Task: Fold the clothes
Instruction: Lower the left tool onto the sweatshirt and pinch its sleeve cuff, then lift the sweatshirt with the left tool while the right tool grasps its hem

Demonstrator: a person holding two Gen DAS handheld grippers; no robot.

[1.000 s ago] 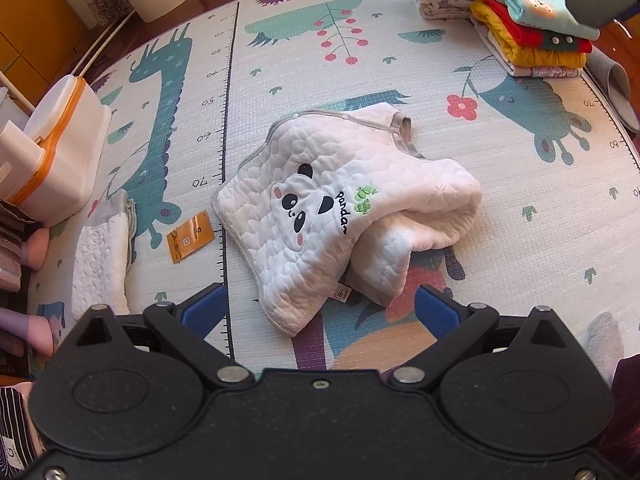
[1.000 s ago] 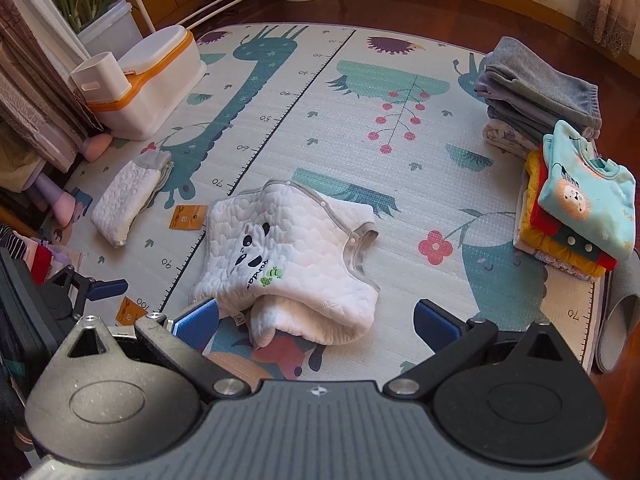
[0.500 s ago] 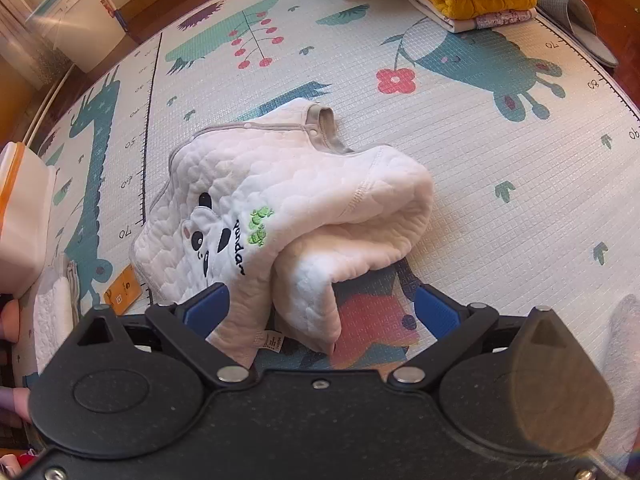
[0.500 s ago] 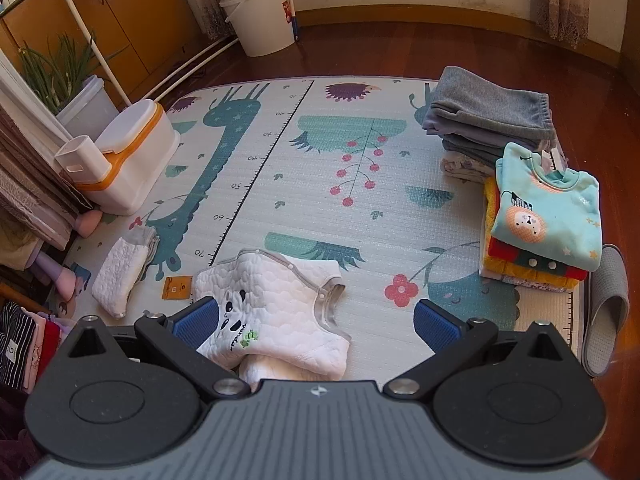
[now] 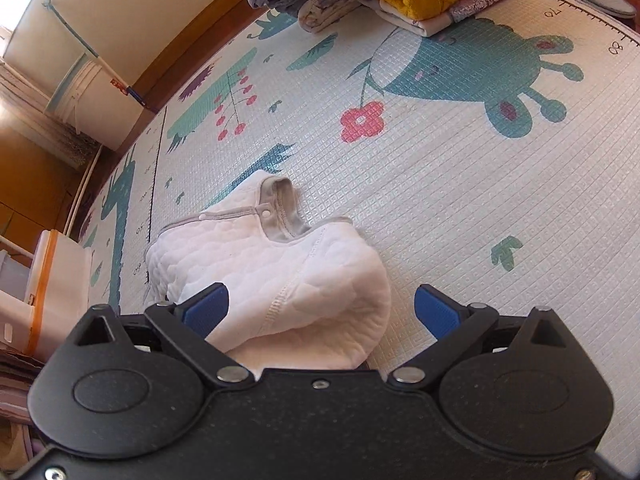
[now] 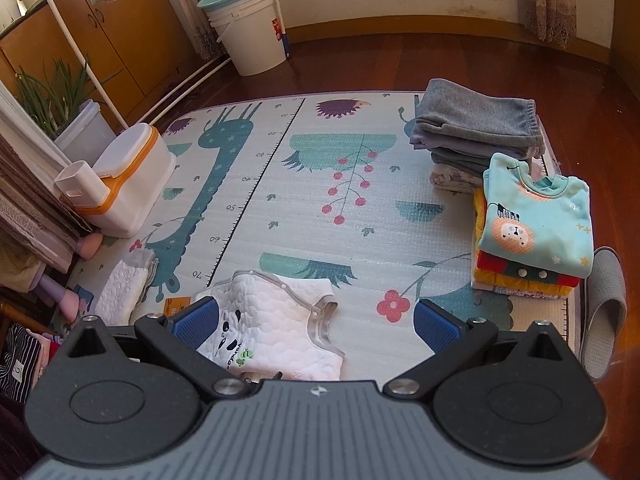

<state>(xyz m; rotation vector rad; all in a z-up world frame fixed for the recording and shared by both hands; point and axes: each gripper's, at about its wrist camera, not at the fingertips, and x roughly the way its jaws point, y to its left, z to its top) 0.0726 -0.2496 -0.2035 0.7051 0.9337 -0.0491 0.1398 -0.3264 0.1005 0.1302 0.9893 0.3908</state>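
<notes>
A white quilted baby top with a panda print lies crumpled on the play mat, its grey collar turned up. In the left wrist view the top sits right in front of my left gripper, which is open and low over the mat, with the folded sleeve between its blue fingers. My right gripper is open and held higher, above the near edge of the top. Two stacks of folded clothes stand at the right: a colourful one and a grey one.
A white and orange potty stands at the mat's left edge, with a folded white cloth and an orange card near it. A grey slipper lies beside the stacks. A white bucket stands on the wooden floor.
My left gripper has dropped low and moved in close over the top's folded sleeve. My right gripper has pulled back and risen, so more of the room shows.
</notes>
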